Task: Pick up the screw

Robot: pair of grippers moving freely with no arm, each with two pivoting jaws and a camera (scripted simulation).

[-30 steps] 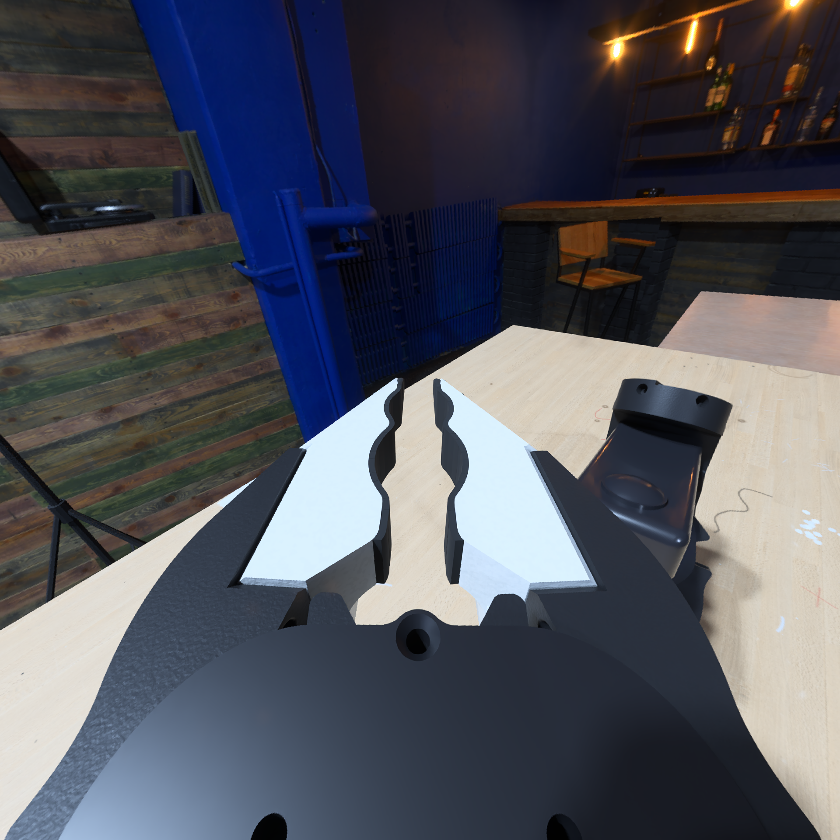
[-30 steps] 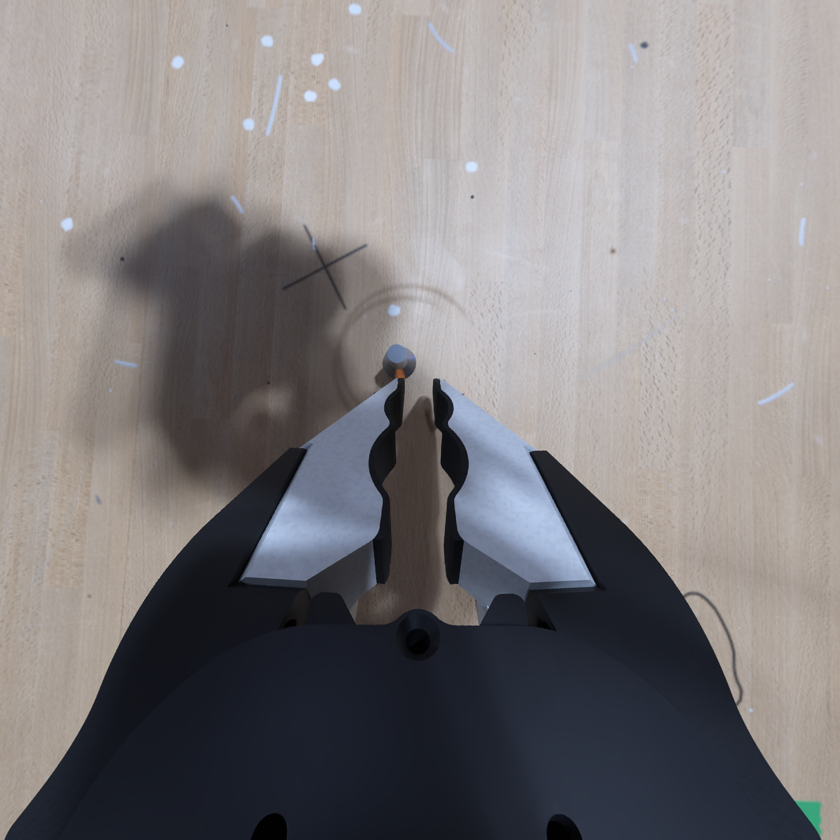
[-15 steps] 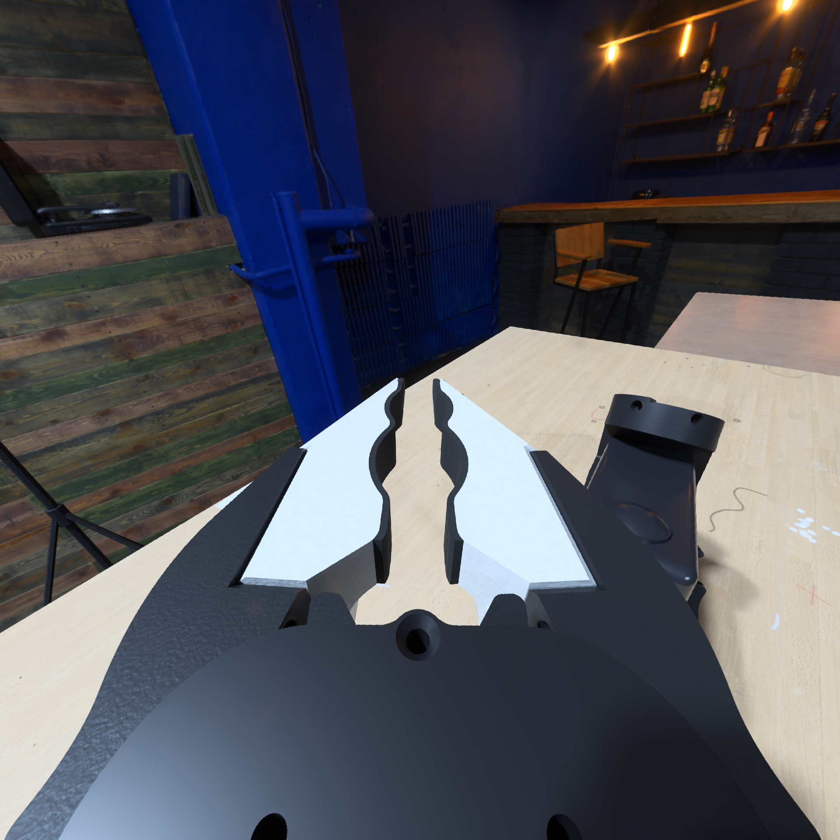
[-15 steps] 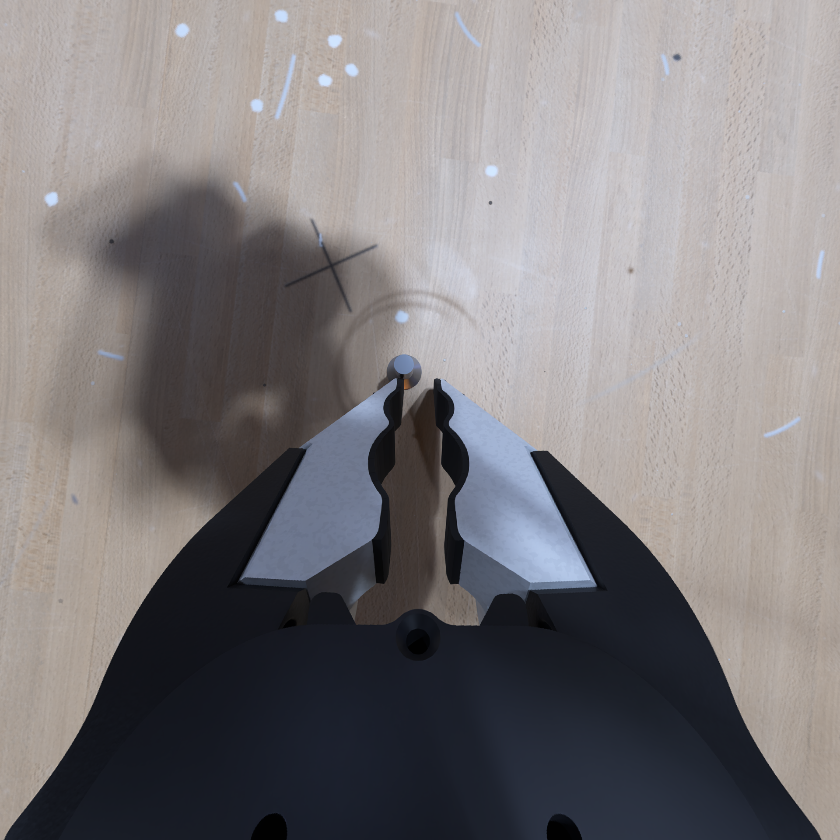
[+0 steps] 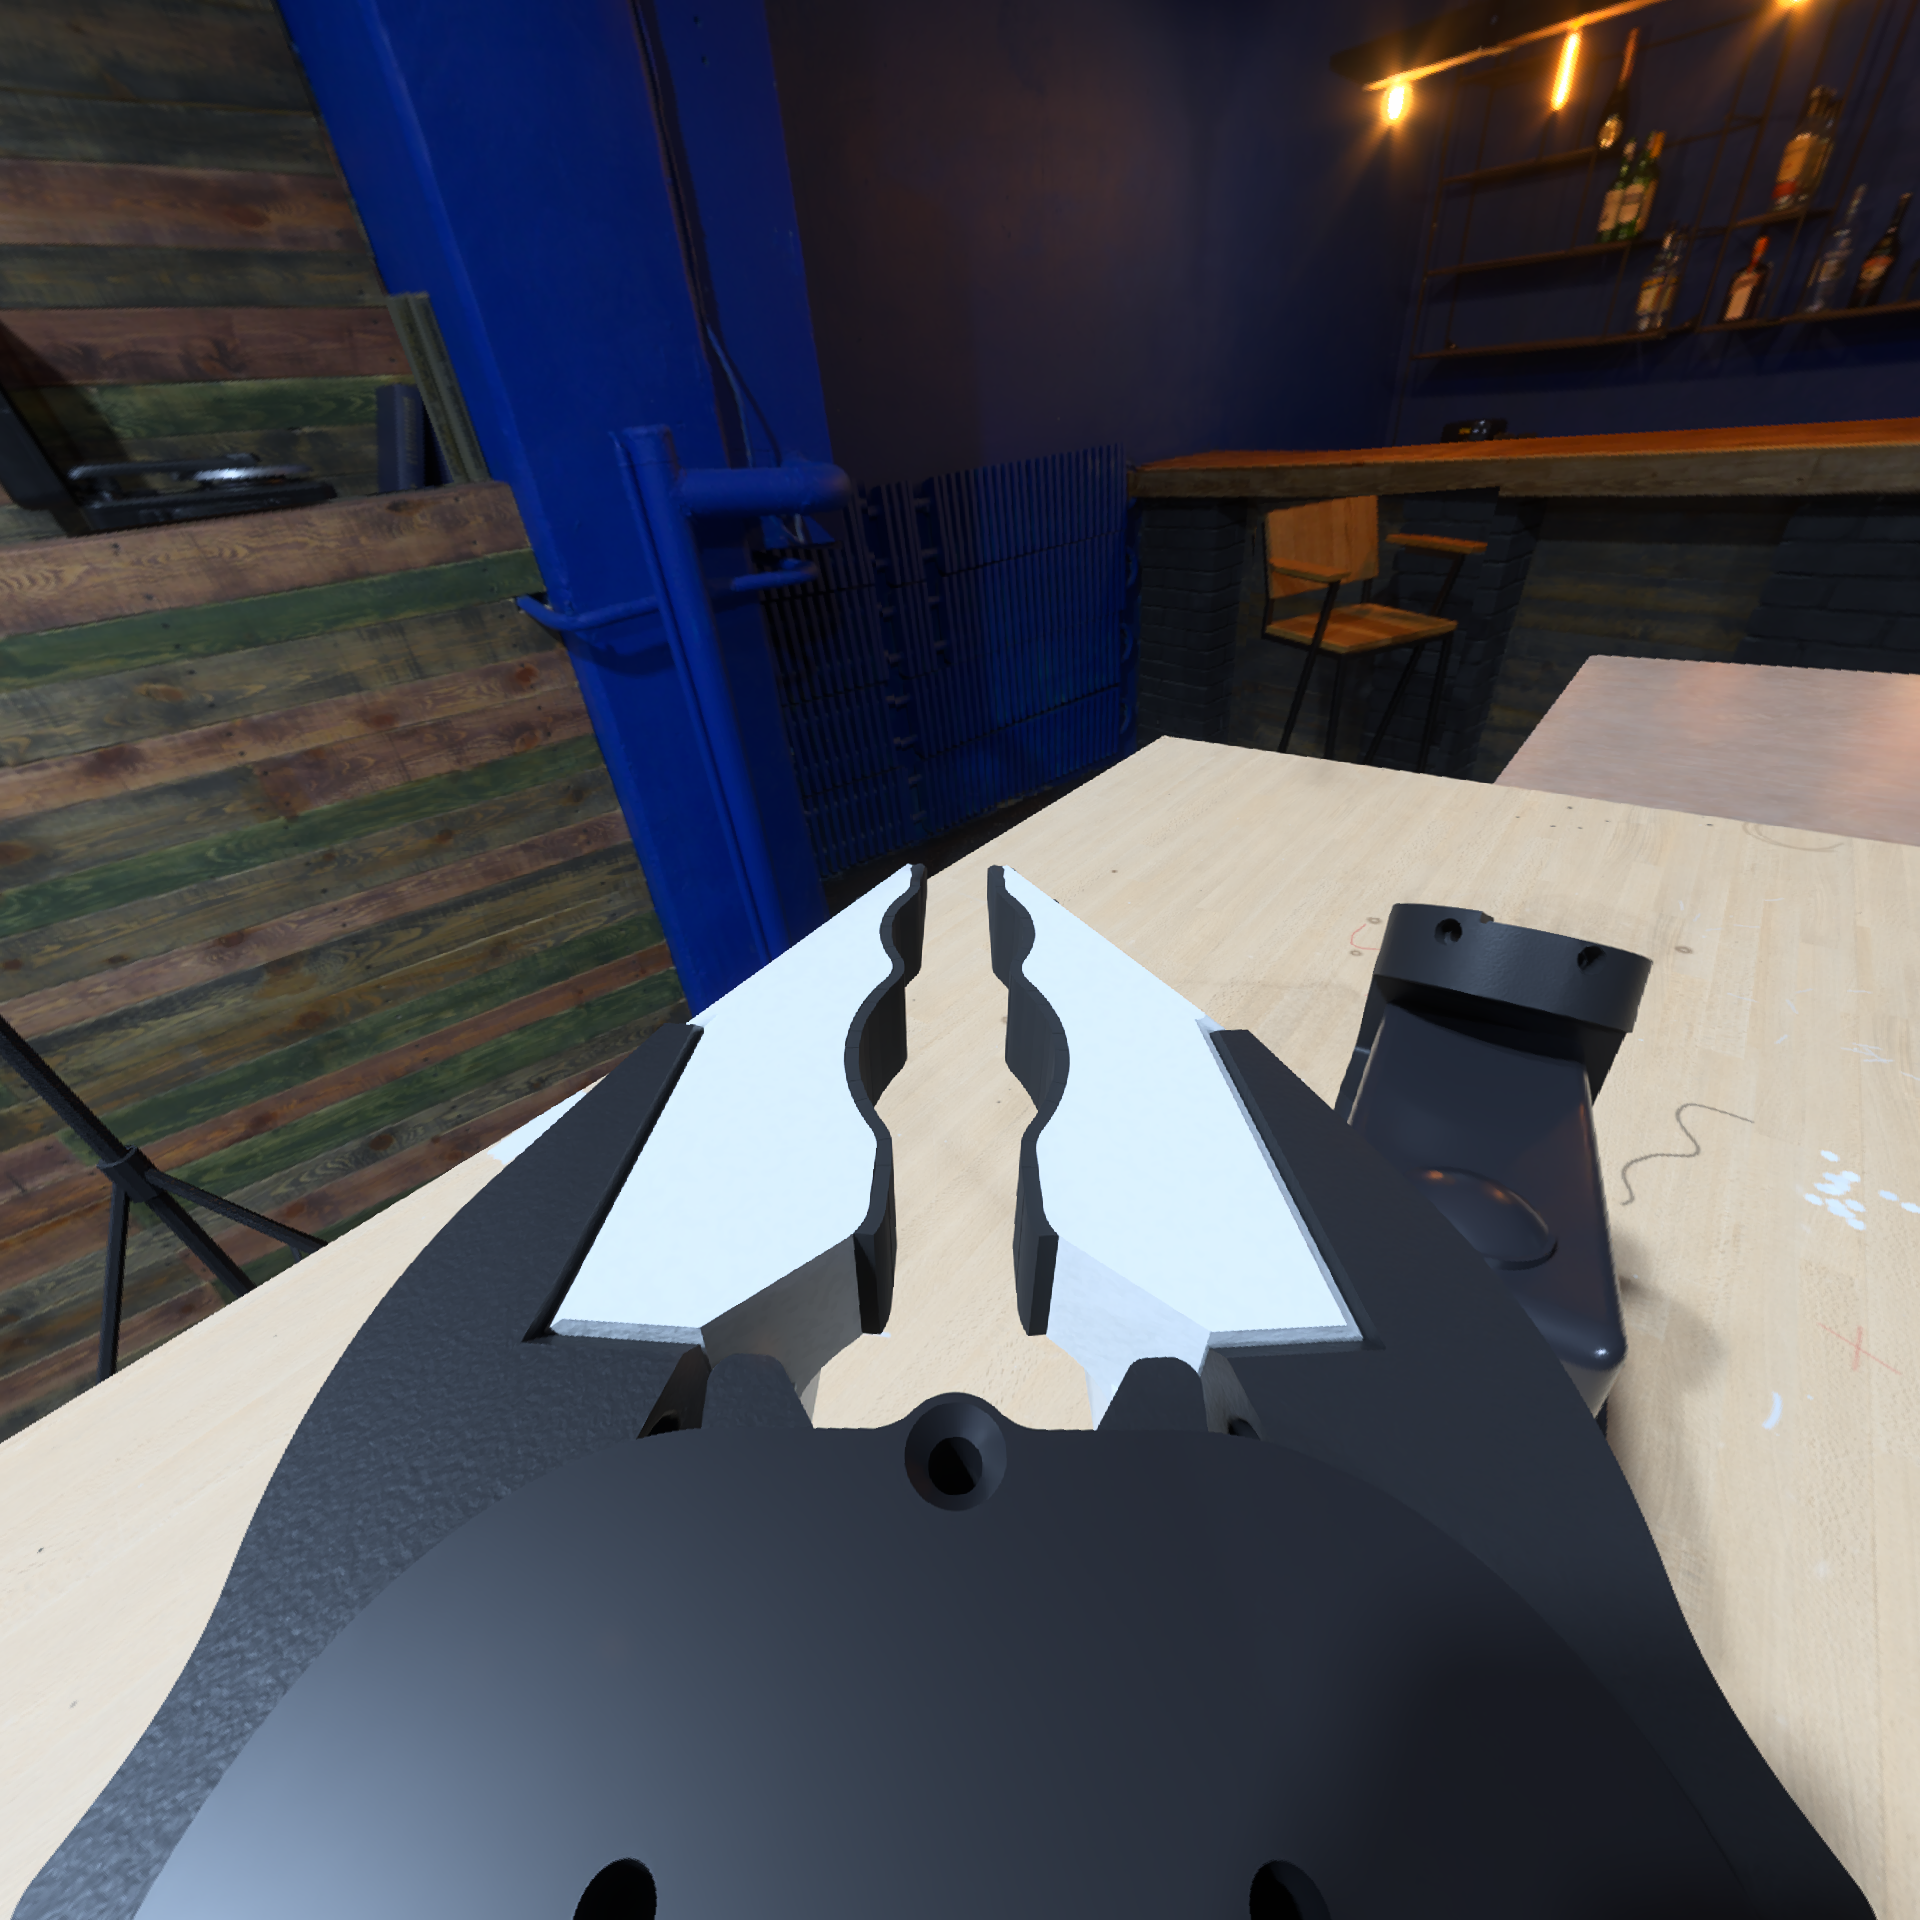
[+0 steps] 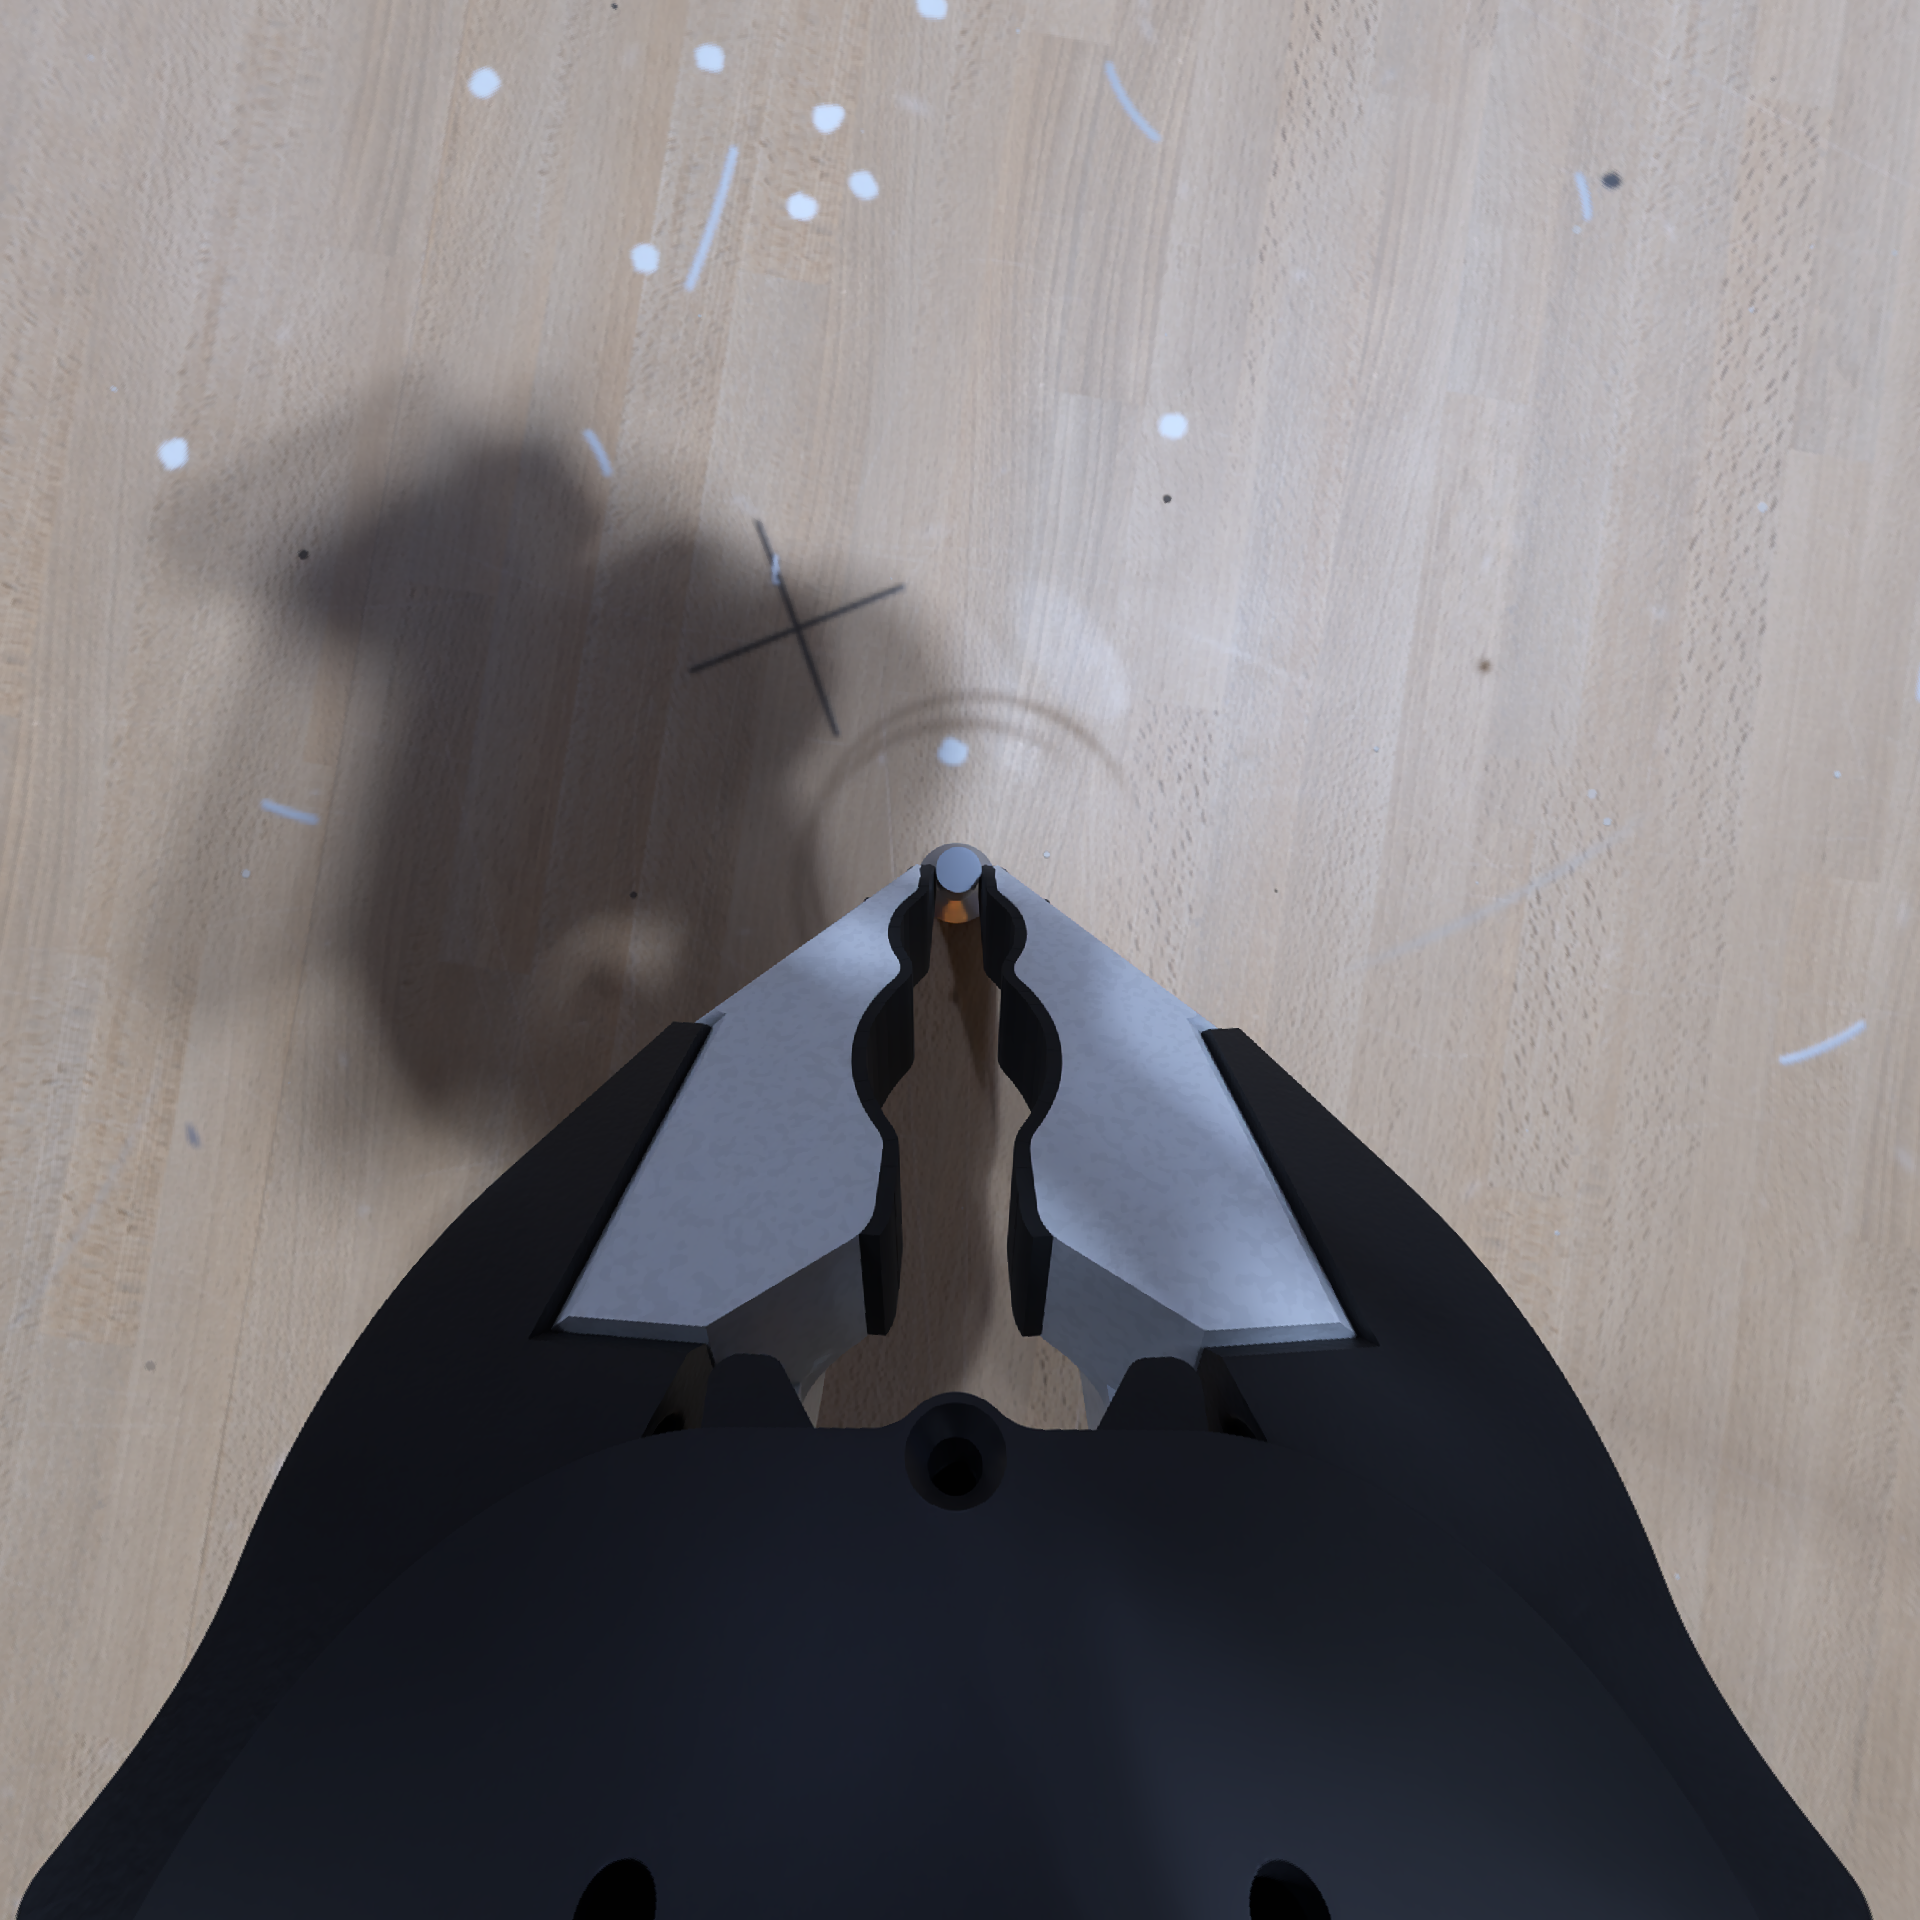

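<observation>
In the right wrist view a small screw (image 6: 957,875) with a grey round head and an orange shank stands on the light wooden table (image 6: 1455,520). My right gripper (image 6: 957,883) points straight down and its two fingertips are closed on the screw's head. In the left wrist view my left gripper (image 5: 954,883) hovers over the table's left edge with a narrow gap between its fingers and nothing in it. The right gripper's black body (image 5: 1496,1101) shows to its right, low over the table. The screw is hidden in that view.
The table carries white paint specks (image 6: 826,120), a black pen cross (image 6: 798,627) and a faint ring mark. A blue steel column (image 5: 623,416) and wood-plank wall stand beyond the table's left edge. A bar counter (image 5: 1558,468) with a stool is at the back.
My right gripper shifted so the screw head came between its tips, then the fingers closed on it. In the left wrist view the right gripper's body appears slightly shifted.
</observation>
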